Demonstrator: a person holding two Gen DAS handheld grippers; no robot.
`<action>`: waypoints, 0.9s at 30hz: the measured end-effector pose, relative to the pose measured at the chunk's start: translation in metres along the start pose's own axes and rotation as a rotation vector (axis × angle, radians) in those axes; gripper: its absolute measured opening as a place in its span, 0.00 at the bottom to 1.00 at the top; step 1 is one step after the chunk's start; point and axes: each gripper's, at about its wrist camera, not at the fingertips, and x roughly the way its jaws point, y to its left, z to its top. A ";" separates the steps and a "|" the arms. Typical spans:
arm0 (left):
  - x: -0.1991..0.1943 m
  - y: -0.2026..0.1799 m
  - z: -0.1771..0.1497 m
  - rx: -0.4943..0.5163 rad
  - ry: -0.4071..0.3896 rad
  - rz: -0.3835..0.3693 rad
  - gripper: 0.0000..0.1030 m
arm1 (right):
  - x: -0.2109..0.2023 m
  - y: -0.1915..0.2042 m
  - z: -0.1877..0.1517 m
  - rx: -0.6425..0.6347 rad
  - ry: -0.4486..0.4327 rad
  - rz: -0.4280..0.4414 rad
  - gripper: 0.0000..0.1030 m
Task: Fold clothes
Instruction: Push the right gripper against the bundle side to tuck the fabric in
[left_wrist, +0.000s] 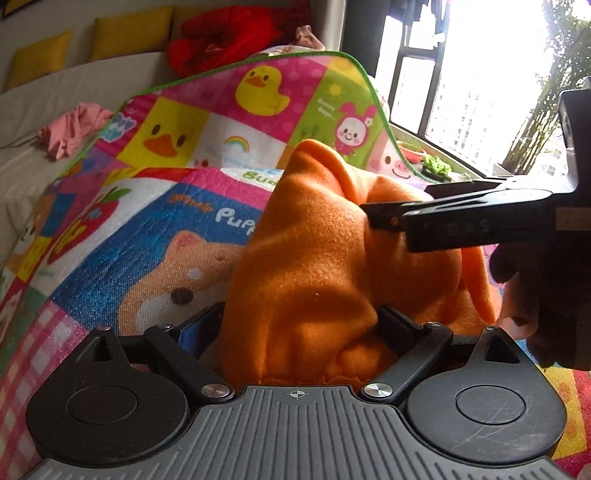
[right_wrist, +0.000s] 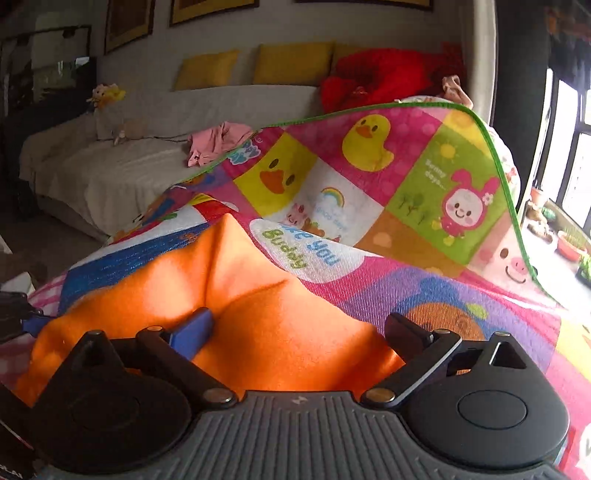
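Observation:
An orange fleece garment (left_wrist: 306, 258) lies bunched on a colourful cartoon play mat (left_wrist: 147, 229). My left gripper (left_wrist: 299, 317) has its jaws wide apart with the orange fleece heaped between them. My right gripper (left_wrist: 380, 218) reaches in from the right in the left wrist view, its fingers closed on a raised fold of the fleece. In the right wrist view the orange garment (right_wrist: 240, 306) fills the space between that gripper's (right_wrist: 295, 328) spread finger arms; the fingertips are buried in cloth.
The mat's far edge (right_wrist: 369, 110) curls up with a green border. Behind it are a white sofa (right_wrist: 129, 162), yellow cushions (right_wrist: 291, 62), a red garment (right_wrist: 373, 77) and a pink garment (right_wrist: 218, 140). A window with plants (left_wrist: 436, 166) is at right.

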 end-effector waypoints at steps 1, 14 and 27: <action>0.000 0.000 0.000 0.000 0.000 0.000 0.94 | -0.008 -0.003 0.001 0.010 -0.012 0.005 0.96; -0.011 0.001 0.011 -0.006 -0.008 -0.034 0.94 | -0.005 -0.048 -0.043 0.145 0.102 -0.089 0.99; 0.014 -0.007 0.050 -0.033 0.000 -0.075 0.85 | -0.009 -0.043 -0.049 0.125 0.061 -0.089 0.99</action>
